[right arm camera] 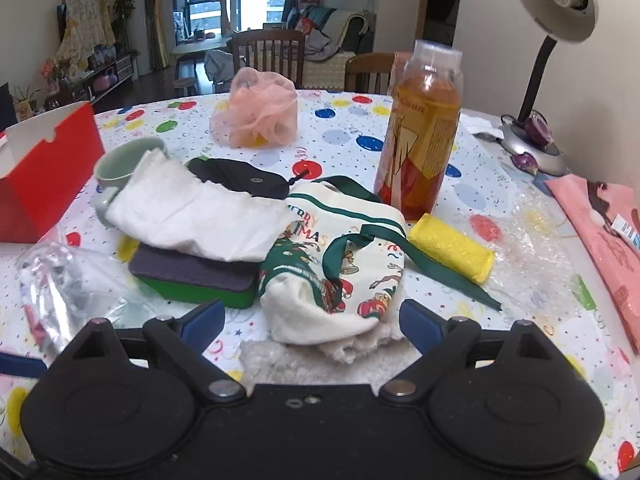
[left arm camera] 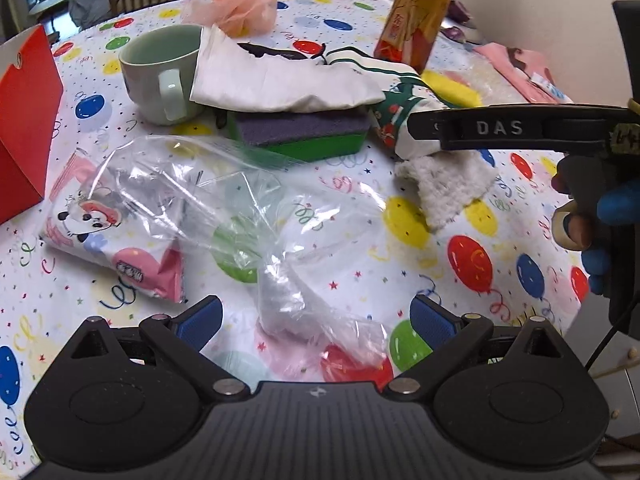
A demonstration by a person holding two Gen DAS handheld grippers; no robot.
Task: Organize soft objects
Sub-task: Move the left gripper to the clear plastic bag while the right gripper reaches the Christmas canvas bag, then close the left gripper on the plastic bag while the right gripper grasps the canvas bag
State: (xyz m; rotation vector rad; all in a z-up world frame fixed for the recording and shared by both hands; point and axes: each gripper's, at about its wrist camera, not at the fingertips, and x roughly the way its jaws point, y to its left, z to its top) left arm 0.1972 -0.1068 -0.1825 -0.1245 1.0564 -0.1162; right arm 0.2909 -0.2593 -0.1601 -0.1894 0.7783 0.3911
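Table: round, covered by a balloon-print cloth (right arm camera: 344, 128); cluttered.
Left gripper (left arm camera: 316, 322): jaws wide apart, blue pads clear of everything; a crumpled clear plastic bag (left arm camera: 256, 216) lies on the cloth between and ahead of them, not pinched.
Right gripper (right arm camera: 312, 326): jaws wide, nothing held; the Christmas-print pouch (right arm camera: 340, 264) sits on the cloth just ahead, between the fingertips but untouched. In the left wrist view one black finger (left arm camera: 500, 128) of this gripper reaches over the pouch's end.
Hand: the person's right hand (left arm camera: 592, 216), blue-gloved, grips the handle at the right edge of the left wrist view.
Pouch: cream with green ribbon, lying on a fluffy white cloth (right arm camera: 320, 356).
White fabric bag (right arm camera: 192, 212): draped across a purple-and-green sponge (right arm camera: 196, 276), its far end leaning on a pale green mug (left arm camera: 164, 76).
Pink mesh pouf (right arm camera: 256, 114): farther back, standing apart.
Yellow rolled cloth (right arm camera: 452, 246): right of the pouch, near an amber drink bottle (right arm camera: 424, 128).
Tissue pack (left arm camera: 112, 240): cartoon print, left of the plastic bag, partly under it.
Red box (right arm camera: 44, 172): open, at the left edge.
Desk lamp (right arm camera: 552, 32): far right.
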